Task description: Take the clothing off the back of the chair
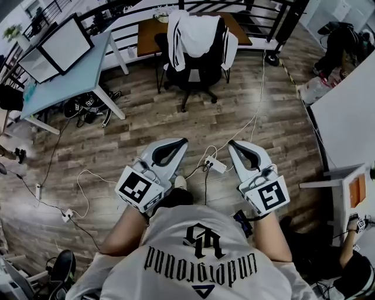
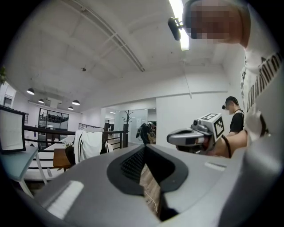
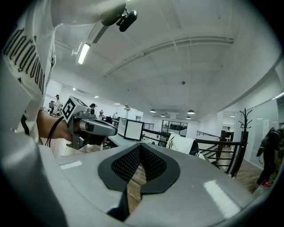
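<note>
A white jacket with black stripes (image 1: 196,36) hangs over the back of a black office chair (image 1: 196,79) at the far middle of the room, in front of a brown desk (image 1: 149,34). The jacket (image 2: 91,144) also shows small at the left of the left gripper view, and the jacket (image 3: 183,144) sits right of centre in the right gripper view. My left gripper (image 1: 183,142) and right gripper (image 1: 232,143) are held level close to my body, well short of the chair. Both are shut with nothing between the jaws.
A light blue table (image 1: 64,73) with a monitor (image 1: 65,42) stands far left. Cables and a power strip (image 1: 215,164) lie on the wooden floor between me and the chair. A white cabinet (image 1: 345,114) is at the right, and a black railing (image 1: 269,14) runs behind the desk.
</note>
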`<state>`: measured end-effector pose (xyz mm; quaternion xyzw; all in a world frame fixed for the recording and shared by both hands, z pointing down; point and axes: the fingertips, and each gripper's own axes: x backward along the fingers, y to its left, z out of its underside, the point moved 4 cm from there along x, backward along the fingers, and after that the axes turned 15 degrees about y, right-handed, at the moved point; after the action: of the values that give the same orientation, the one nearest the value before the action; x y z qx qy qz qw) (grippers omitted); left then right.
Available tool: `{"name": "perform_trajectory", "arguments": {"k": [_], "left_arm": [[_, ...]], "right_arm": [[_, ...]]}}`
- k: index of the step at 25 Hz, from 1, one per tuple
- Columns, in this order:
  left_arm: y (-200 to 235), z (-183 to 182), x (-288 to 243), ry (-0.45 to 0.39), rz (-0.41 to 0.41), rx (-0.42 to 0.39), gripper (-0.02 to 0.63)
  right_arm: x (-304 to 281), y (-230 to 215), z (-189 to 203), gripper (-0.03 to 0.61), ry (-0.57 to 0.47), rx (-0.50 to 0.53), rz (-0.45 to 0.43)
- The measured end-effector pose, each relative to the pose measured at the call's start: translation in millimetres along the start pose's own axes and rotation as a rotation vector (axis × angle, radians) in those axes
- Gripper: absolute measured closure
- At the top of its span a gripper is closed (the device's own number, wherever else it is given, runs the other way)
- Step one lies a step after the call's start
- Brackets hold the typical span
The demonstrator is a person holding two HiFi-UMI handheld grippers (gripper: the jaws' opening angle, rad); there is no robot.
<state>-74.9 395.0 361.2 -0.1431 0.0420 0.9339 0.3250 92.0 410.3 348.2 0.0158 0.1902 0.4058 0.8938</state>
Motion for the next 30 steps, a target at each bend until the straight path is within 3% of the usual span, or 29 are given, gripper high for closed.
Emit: {"name": "perform_trajectory", "arguments": {"k": [11,22,30], "left_arm": [[129.2,-16.1,-17.6,0.005,0.016,-0.030,0.565],[191.6,-11.2,-39.3,0.035,0.005,-0.009,0.565],[243.3,-17.8,-84.8,0.065,-0.033,-0.027,0.565]], "right_arm": [[-123.1,-37.8,-49.7,0.575,-0.003,0.008,-0.003],[-185.5,-71.1,-61.3,0.575,0.023,0.022,-0.011],[-234.2,-122.4,-56.6,0.575,-0.010,0.000,-0.029]]}}
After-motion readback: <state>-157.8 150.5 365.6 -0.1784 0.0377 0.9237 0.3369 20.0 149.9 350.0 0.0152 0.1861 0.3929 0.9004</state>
